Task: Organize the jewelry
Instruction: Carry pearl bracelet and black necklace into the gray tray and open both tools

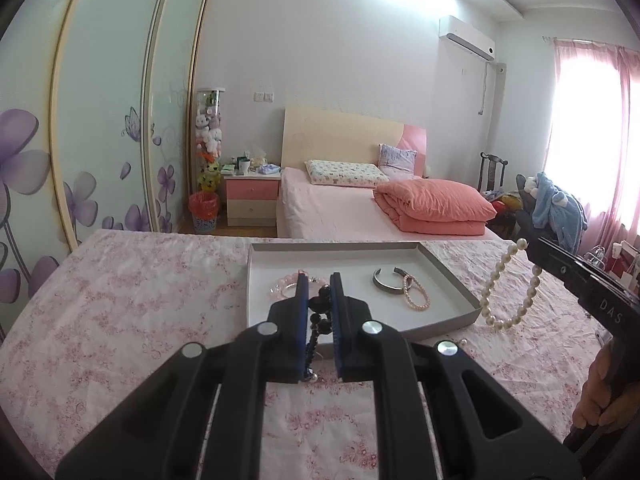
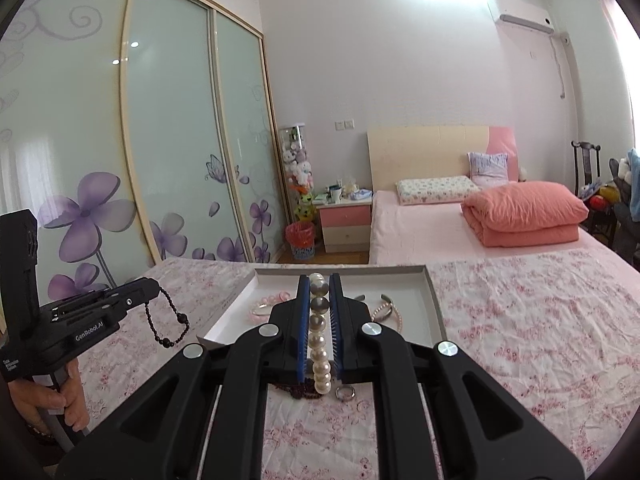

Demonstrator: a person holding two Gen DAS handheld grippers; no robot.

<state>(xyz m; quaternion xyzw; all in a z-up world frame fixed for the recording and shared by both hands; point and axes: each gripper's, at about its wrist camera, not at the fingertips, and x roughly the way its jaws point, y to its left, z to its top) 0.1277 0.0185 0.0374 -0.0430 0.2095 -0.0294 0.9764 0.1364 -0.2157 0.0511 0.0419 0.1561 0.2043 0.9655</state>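
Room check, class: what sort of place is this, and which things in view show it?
Most likely a home bedroom: a made bed with a folded quilt, a nightstand beside it and a sliding-door wardrobe along the wall.

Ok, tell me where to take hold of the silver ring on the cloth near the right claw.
Grip the silver ring across its outer edge, coming straight down from above. It lies flat on the flowered cloth, so only the band's rim is offered. The dark beads lie close on its left, so favour the right side.
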